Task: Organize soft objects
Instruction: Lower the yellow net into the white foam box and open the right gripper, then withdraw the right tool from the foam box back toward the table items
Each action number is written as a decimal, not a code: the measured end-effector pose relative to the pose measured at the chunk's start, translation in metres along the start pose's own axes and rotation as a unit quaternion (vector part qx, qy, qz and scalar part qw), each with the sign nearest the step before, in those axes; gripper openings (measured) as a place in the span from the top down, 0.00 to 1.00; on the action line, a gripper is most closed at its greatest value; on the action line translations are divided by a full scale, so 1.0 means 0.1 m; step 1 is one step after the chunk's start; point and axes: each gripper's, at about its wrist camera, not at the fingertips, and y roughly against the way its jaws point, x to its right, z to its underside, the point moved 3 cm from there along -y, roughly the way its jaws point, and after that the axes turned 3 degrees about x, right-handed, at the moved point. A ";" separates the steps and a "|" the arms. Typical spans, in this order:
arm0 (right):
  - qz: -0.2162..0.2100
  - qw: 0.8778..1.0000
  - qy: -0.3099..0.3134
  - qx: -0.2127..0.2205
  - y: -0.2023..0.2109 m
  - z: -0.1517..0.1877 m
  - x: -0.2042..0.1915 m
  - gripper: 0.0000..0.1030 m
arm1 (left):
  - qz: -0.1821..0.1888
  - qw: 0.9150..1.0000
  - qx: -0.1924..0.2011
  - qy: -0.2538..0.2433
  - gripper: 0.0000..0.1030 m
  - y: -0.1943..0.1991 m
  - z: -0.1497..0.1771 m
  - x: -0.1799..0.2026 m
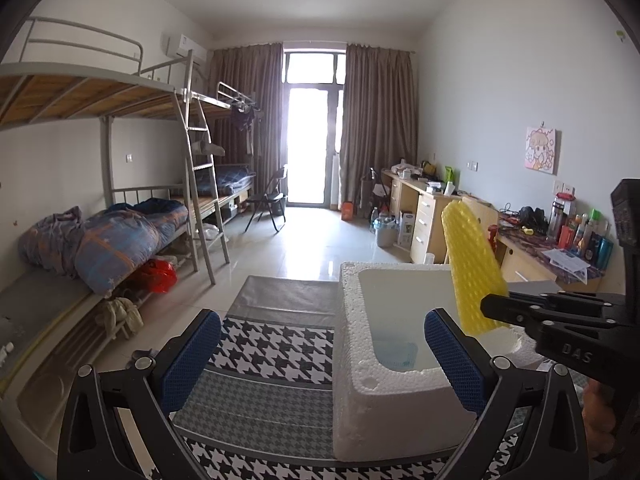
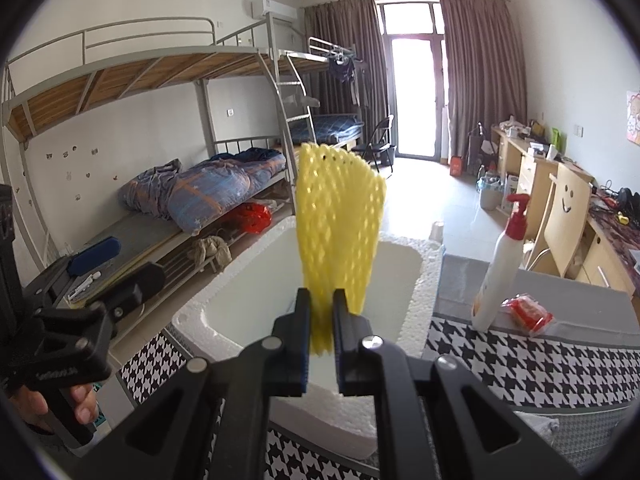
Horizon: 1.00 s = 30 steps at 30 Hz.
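A yellow foam net sleeve [image 2: 340, 220] stands upright, pinched at its lower end by my right gripper [image 2: 321, 308], which is shut on it. It hangs over the open white styrofoam box [image 2: 424, 276]. In the left wrist view the same yellow sleeve [image 1: 472, 260] rises above the styrofoam box [image 1: 360, 320], held by the right gripper [image 1: 496, 312] coming in from the right. My left gripper [image 1: 320, 360] is open, its blue pads [image 1: 192, 356] wide apart, nothing between them; the box's near left corner lies between them lower down. Something pale blue lies inside the box.
The box sits on a table with a houndstooth cloth [image 1: 272, 352]. A white pump bottle [image 2: 500, 272] and a red packet [image 2: 528, 314] stand right of the box. Bunk beds [image 1: 120, 232] line the left wall, desks [image 1: 440, 216] the right. A hand [image 2: 60, 400] holds the left gripper.
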 end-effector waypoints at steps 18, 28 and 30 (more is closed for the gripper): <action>-0.010 1.000 -0.003 -0.007 -0.03 0.06 -0.04 0.29 | 0.004 1.000 0.001 0.005 0.01 0.06 0.01 -0.04; 0.002 1.000 -0.001 0.025 0.29 0.06 0.01 0.18 | 0.022 1.000 0.009 -0.004 0.01 0.17 -0.01 0.12; 0.005 0.999 0.000 0.038 0.36 0.07 0.02 0.13 | 0.026 1.000 0.010 -0.005 0.01 0.19 -0.02 0.16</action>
